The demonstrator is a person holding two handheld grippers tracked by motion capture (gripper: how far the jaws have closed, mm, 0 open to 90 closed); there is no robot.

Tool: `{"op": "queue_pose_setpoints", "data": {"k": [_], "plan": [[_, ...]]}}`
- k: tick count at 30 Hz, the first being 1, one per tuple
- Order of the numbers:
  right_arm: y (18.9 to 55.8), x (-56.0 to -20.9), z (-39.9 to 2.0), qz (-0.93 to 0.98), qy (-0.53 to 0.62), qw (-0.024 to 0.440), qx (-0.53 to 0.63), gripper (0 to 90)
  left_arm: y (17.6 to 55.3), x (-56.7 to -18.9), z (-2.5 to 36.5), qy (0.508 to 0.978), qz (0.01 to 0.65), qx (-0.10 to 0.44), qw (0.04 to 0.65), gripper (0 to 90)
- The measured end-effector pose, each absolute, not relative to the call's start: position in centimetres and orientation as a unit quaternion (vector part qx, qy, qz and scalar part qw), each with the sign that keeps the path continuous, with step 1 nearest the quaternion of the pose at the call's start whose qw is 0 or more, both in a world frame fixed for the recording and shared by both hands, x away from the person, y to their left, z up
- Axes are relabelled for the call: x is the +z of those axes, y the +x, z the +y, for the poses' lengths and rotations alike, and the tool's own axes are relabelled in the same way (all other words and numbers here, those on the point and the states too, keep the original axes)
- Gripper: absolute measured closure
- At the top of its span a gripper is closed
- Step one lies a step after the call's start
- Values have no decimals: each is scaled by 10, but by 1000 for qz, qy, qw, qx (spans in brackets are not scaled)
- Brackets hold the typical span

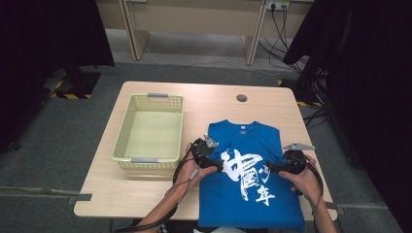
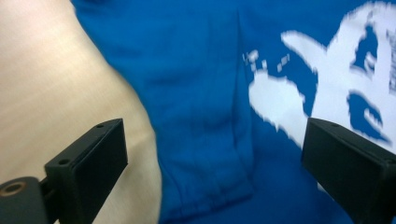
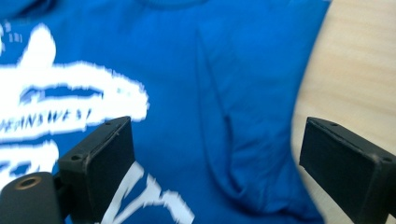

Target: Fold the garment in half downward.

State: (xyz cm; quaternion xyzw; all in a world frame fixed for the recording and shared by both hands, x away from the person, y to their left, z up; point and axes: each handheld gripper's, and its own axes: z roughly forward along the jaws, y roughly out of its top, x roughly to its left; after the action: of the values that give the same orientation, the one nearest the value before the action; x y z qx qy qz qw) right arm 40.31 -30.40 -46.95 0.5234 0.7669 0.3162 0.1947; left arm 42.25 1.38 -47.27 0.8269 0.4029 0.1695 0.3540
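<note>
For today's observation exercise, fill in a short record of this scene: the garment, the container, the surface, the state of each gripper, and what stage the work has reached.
garment: blue T-shirt with white printed characters, lying flat, sleeves folded in, collar away from the person
container: pale yellow plastic basket, nothing in it, left of the shirt
surface: light wooden table
left gripper: jaws open over the shirt's left edge
right gripper: jaws open over the shirt's right edge
stage: shirt not yet gripped
</note>
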Motion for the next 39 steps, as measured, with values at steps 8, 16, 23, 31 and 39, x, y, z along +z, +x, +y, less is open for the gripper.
{"op": "queue_pose_setpoints", "data": {"k": [8, 16, 23, 31, 39], "plan": [[422, -458, -308, 755, 534, 204, 322, 103, 446, -461, 7, 809, 421, 180, 367, 58], [444, -462, -305, 754, 538, 214, 310, 103, 467, -467, 4, 801, 440, 184, 363, 62], [467, -465, -305, 742, 557, 214, 305, 104, 485, -474, 6, 787, 465, 185, 359, 62], [481, -469, -308, 736, 568, 209, 303, 114, 492, -479, 8, 784, 472, 188, 356, 63], [492, -472, -307, 735, 570, 205, 306, 129, 500, -480, 7, 780, 480, 188, 354, 63]]}}
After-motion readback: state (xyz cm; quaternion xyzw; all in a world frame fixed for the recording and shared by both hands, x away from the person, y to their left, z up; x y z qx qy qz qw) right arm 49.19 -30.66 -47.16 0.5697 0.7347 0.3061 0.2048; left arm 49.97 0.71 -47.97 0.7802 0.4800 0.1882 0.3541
